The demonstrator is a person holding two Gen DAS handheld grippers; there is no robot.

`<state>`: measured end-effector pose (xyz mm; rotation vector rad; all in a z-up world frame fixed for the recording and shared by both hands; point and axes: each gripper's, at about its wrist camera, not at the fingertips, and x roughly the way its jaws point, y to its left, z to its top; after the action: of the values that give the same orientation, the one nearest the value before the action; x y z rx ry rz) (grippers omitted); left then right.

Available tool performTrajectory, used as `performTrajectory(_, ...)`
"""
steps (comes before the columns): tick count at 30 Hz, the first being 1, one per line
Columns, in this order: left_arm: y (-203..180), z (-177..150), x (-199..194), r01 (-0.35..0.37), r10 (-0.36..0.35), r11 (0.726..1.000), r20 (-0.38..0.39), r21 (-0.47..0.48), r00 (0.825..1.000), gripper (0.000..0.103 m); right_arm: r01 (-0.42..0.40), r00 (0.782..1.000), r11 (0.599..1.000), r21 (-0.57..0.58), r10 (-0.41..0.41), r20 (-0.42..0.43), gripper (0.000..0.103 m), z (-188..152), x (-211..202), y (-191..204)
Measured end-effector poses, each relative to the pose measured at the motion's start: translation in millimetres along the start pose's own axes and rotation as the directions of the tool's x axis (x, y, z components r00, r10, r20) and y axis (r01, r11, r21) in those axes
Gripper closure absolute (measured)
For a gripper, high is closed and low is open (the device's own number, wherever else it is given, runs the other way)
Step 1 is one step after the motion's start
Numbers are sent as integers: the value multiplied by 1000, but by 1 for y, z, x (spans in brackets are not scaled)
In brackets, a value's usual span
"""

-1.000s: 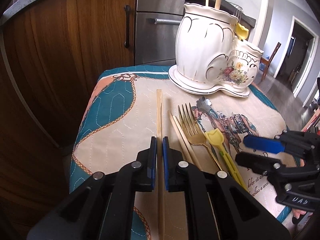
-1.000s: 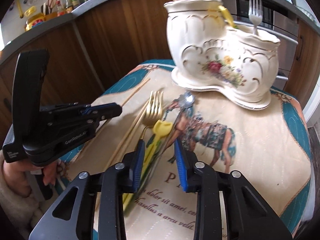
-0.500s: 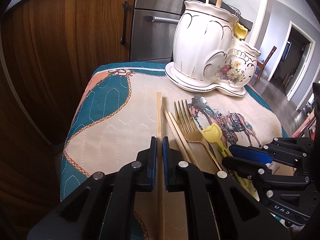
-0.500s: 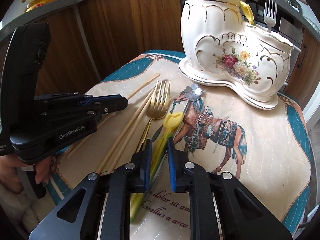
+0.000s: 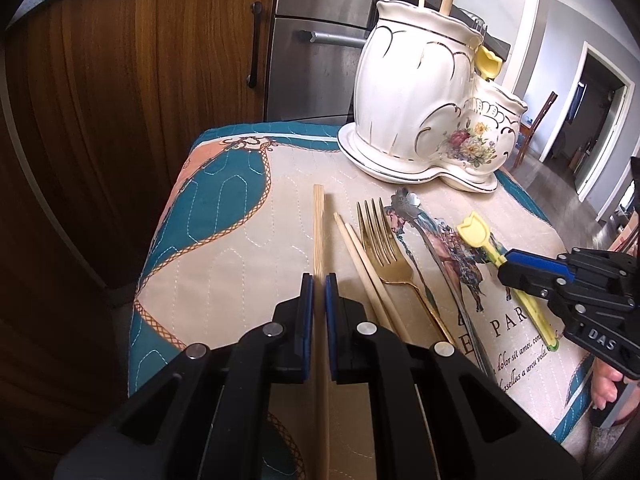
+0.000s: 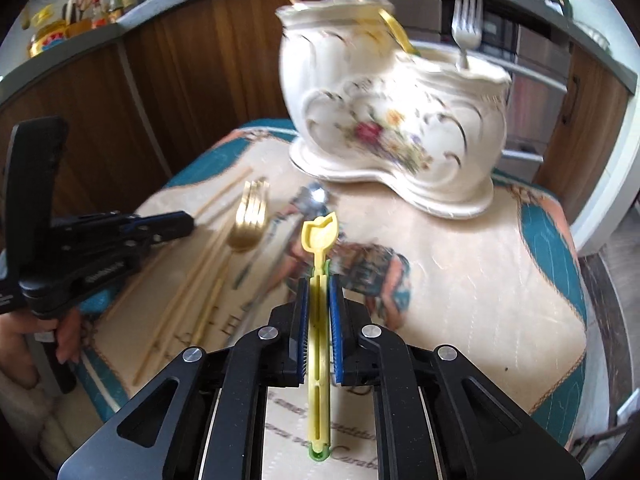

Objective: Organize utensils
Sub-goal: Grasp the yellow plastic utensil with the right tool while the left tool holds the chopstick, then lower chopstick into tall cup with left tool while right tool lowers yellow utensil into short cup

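My right hand-held gripper is at the bottom centre of its own view, its blue pads closing on the stem of a yellow tulip-tipped plastic utensil, which runs straight up between them with its tulip head just above the pads. In the left wrist view the same gripper sits at the right edge, over the horse-print cloth that covers the worktop. My left hand-held gripper is at the bottom centre of its view, clenched on a single wooden chopstick that reaches up the frame past the pads. Just right of it lie a pair of chopsticks, then a gold fork and a silver flower-headed spoon, side by side on the cloth. At the upper right stands the white floral ceramic utensil holder, with wooden sticks in its tall part; the right wrist view shows a silver fork standing in its low part.
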<state>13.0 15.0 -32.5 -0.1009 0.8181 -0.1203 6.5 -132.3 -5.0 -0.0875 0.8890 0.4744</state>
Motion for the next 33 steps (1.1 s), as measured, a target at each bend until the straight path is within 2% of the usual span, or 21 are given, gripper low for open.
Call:
performTrajectory(3,0,0,-1,1,-1,1000,5,2,1000,97,15,999,999,-28,-16,-34,92,-1,8,2)
performTrajectory(9,-1,2,-2,4,-4,1000,9,1,1000,97,33,999,998,-51,-34,-24,93,-2,7,7)
performTrajectory(12,0,6,-9,12,-11,1000,40,-5,999,97,28,999,999,-26,-27,28,93,1,-5,5)
performTrajectory(14,4,12,-21,34,-33,999,92,-16,995,97,-2,996,1000,-10,3,85,93,6,-19,4)
performTrajectory(16,8,20,-35,70,-65,997,158,-23,985,97,-45,984,999,14,42,170,93,11,-36,1)
performTrajectory(19,9,33,-52,110,-101,994,250,-19,963,97,-79,954,995,57,59,293,93,16,-59,-8)
performTrajectory(21,7,45,-63,138,-130,990,317,-3,939,97,-87,927,993,74,54,372,93,21,-72,-13)
performTrajectory(22,6,50,-68,151,-143,989,349,5,926,97,-88,915,993,78,50,401,93,24,-77,-16)
performTrajectory(23,5,58,-75,167,-160,986,394,16,905,97,-95,903,992,77,54,426,93,28,-82,-18)
performTrajectory(25,4,72,-82,185,-176,983,444,25,878,97,-121,872,990,71,72,484,93,38,-94,-25)
performTrajectory(27,2,88,-85,210,-203,977,474,38,857,97,-123,854,990,76,66,516,93,50,-102,-32)
performTrajectory(29,0,103,-85,222,-218,974,500,53,838,97,-126,846,988,93,58,530,93,66,-104,-41)
performTrajectory(33,-2,134,-77,270,-264,960,546,71,795,97,-172,801,976,135,58,596,93,99,-104,-63)
